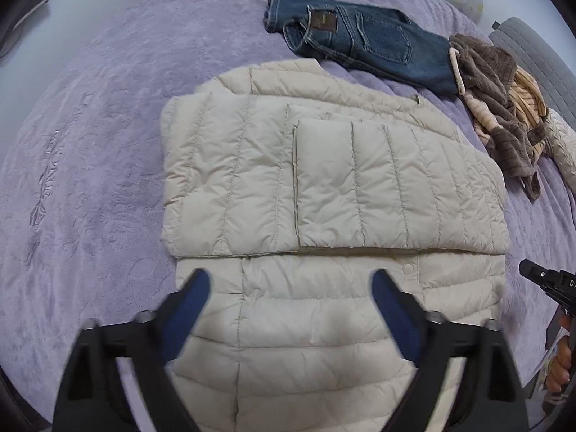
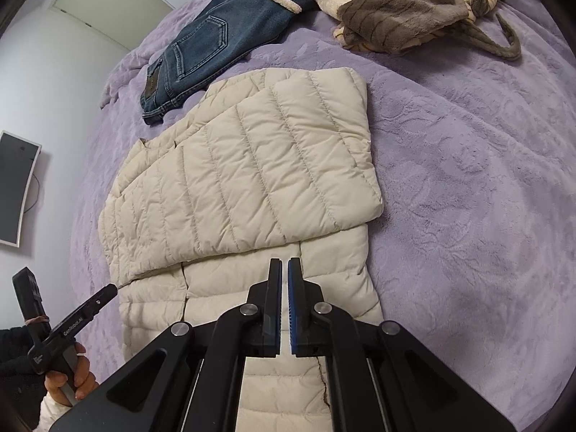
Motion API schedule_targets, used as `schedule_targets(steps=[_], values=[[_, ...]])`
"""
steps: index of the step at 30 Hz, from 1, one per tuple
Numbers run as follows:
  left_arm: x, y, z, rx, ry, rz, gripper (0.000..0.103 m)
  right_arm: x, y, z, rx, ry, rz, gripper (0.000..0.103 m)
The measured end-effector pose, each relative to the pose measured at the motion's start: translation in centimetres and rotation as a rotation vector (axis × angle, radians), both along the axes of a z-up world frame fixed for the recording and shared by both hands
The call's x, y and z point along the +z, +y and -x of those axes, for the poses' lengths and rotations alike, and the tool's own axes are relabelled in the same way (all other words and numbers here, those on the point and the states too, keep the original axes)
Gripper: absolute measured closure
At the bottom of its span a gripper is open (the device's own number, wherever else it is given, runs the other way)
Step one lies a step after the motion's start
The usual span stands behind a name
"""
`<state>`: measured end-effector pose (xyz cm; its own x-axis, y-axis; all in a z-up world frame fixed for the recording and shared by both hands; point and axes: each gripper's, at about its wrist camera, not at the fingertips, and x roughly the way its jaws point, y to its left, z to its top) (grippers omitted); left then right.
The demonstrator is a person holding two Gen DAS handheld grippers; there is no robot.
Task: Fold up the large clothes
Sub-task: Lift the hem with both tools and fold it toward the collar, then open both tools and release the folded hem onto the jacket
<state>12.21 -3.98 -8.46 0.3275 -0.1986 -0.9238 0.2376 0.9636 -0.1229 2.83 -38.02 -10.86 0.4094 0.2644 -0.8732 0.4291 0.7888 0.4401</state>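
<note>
Two claws: left gripper (image 1: 289, 288) has fingers spread wide, empty; right gripper (image 2: 284, 270) has fingers nearly pressed together, nothing between them.
Jacket: cream puffer jacket (image 1: 324, 187) lies flat on the purple bedspread (image 1: 90, 162), directly below and ahead of both claws, sleeves folded across the body.
Handling: likely light, soft, springy and slippery; folds may puff open.
Hold: pinch the near hem corners, one per claw.
Beyond: jeans (image 1: 360, 36), brown clothes pile (image 1: 504, 100).

Bare lilac plush bedspread (image 2: 468, 180) lay open on both sides of the cream quilted puffer jacket (image 1: 288, 180); folded blue jeans (image 1: 360, 36) and a brown-and-striped heap of clothes (image 1: 504, 108) crowded the far edge.
</note>
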Motion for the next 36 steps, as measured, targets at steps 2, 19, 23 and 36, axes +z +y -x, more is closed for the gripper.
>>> schedule_targets(steps=[2,19,23,36], values=[[0.8,0.3,0.4,-0.014,-0.013,-0.004,0.005,0.4,0.6,0.2,0.007,0.003,0.003,0.099],[4.0,3.6,4.9,0.005,-0.002,-0.076,0.004,5.9,4.5,2.2,0.035,-0.036,0.076,0.000],[4.0,4.5,6.1,0.007,0.030,-0.089,0.004,6.4,5.5,3.0,0.050,-0.040,0.063,0.000],[1.6,9.1,8.6,0.060,0.137,-0.096,0.004,4.8,6.3,6.7,0.007,0.084,-0.037,0.000]])
